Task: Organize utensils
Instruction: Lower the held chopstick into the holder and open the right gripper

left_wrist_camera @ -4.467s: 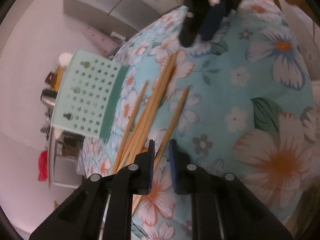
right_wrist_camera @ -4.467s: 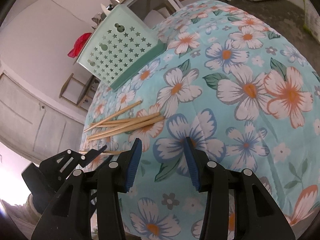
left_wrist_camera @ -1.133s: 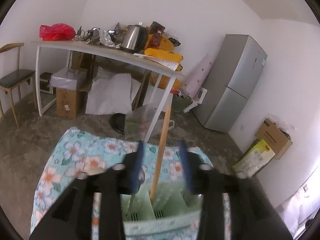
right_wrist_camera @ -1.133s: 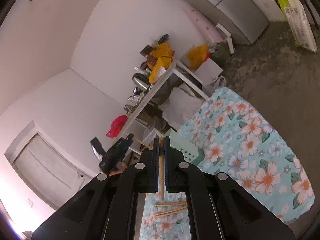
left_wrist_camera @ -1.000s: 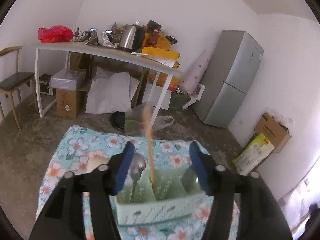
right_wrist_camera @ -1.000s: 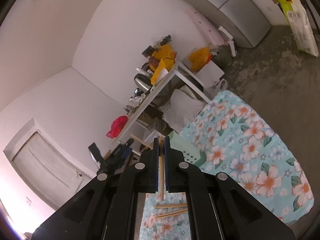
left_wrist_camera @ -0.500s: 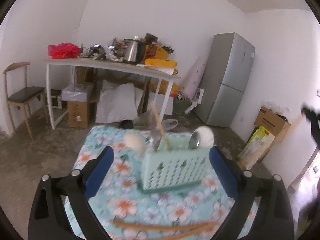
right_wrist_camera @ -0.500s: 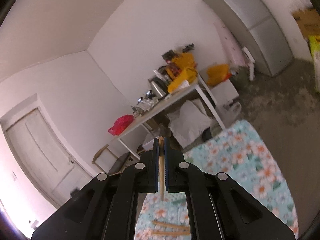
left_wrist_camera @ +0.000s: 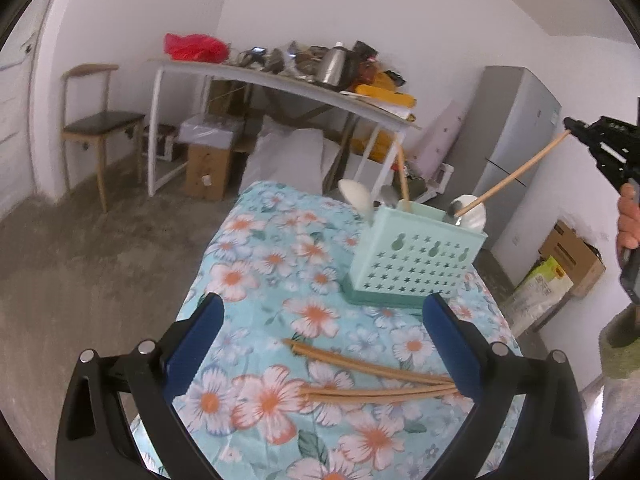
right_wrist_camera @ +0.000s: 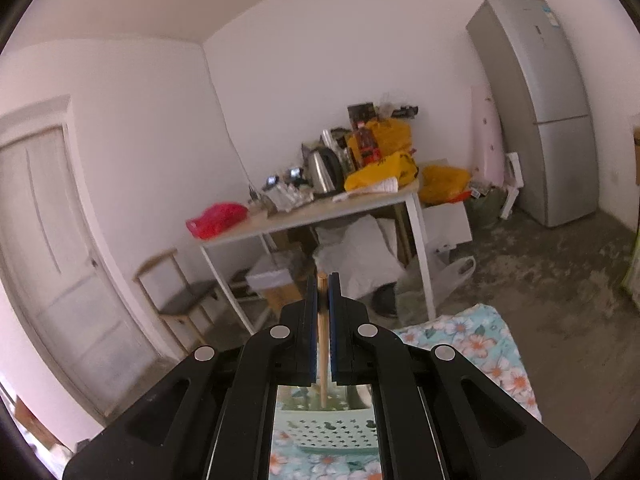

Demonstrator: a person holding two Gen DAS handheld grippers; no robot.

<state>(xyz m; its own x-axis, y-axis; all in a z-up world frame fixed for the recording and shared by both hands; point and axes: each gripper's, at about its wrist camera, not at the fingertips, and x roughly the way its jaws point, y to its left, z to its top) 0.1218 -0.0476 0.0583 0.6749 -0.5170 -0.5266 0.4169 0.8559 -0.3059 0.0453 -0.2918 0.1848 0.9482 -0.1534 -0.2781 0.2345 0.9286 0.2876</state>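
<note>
The left gripper has its blue-padded fingers spread wide and empty over a floral cloth surface. Loose wooden chopsticks, slim and smooth, lie across the lower centre, long axes nearly horizontal. At centre right stands a mint plastic utensil holder pierced with stars. The right gripper pinches one chopstick, which slants from upper right down into the holder.
</note>
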